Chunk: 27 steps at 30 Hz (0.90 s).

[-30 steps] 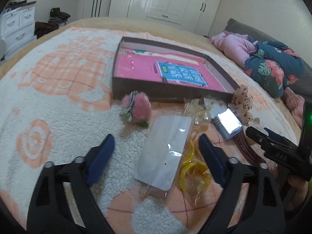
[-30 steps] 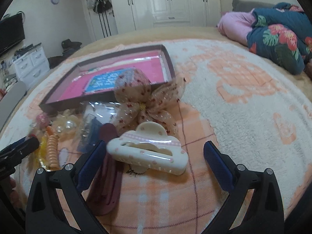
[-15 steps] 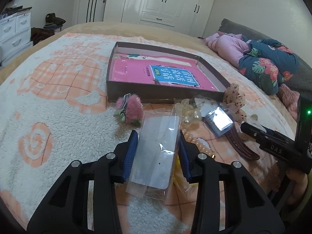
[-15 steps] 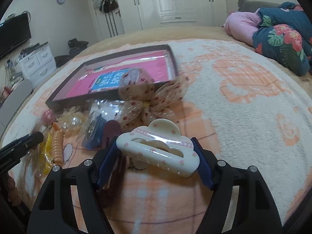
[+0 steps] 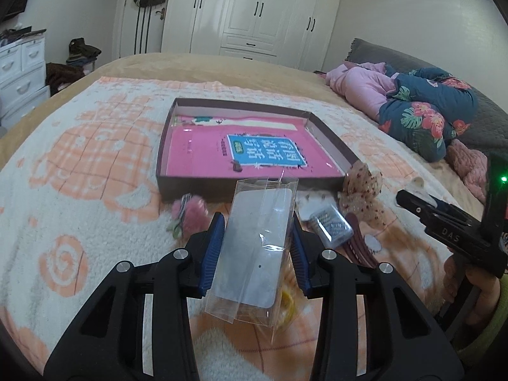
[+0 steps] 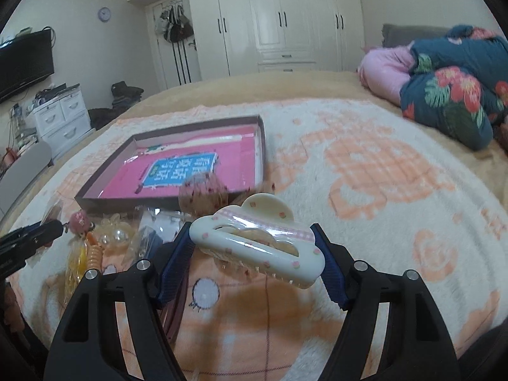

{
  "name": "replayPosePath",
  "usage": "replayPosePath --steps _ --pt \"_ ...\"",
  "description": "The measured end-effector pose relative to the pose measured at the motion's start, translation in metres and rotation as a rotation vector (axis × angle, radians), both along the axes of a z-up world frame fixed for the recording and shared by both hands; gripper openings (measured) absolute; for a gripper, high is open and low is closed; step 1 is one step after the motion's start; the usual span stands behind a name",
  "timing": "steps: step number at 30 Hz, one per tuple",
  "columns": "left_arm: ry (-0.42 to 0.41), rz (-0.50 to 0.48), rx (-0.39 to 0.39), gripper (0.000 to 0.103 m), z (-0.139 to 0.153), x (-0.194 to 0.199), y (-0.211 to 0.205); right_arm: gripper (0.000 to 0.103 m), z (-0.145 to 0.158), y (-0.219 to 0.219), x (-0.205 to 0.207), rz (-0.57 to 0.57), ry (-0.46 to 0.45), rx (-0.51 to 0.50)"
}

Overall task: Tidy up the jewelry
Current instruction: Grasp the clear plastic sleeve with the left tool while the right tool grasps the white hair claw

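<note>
My left gripper [image 5: 257, 227] is shut on a clear plastic packet with a grey card [image 5: 254, 247] and holds it above the blanket. My right gripper [image 6: 254, 241] is shut on a cream cloud-shaped hair claw [image 6: 258, 247], lifted off the bed. A shallow brown box with a pink lining [image 5: 244, 149] lies ahead on the bed; it also shows in the right wrist view [image 6: 187, 168]. Loose accessories lie in front of it: a pink pompom clip [image 5: 190, 216], a spotted bow [image 5: 362, 187], a small clear case [image 5: 330, 228], an orange coil tie [image 6: 93, 254].
The bed is covered by a white and orange fleece blanket [image 5: 79, 165]. Pink and floral bedding [image 5: 412, 108] is heaped at the right. A dark red hair clip [image 6: 174, 304] lies under my right gripper. The right gripper's body [image 5: 451, 231] shows at the right of the left wrist view.
Both grippers closed, the left on the plastic packet and the right on the cloud hair claw. Both then rose off the blanket with their items.
</note>
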<state>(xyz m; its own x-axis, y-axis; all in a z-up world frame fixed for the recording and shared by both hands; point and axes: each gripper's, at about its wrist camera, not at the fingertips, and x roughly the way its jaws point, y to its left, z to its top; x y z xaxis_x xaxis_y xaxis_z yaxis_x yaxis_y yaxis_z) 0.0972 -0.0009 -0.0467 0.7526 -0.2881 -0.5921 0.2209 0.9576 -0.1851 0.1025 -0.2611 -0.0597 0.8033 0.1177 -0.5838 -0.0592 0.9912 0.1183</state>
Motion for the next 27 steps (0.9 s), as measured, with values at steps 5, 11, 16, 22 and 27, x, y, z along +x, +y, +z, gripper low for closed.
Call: replayPosePath --steps 5,11,16,22,27 --pt "-0.003 0.029 -0.005 0.031 0.006 0.014 0.001 0.07 0.016 0.0 0.009 0.03 -0.027 -0.012" --pt "0.002 0.054 -0.006 0.031 0.011 0.034 0.001 0.07 0.03 0.0 0.029 0.047 -0.023 0.02" --pt "0.004 0.066 0.01 0.031 0.012 0.052 -0.003 0.07 0.041 -0.002 0.051 0.056 -0.01 0.059" --pt "0.026 0.086 0.003 0.031 0.011 0.079 -0.004 0.07 0.05 0.01 0.086 0.092 0.006 0.054" --pt "0.051 0.106 0.025 0.031 0.011 0.102 -0.002 0.07 0.048 0.024 0.114 0.138 0.028 0.049"
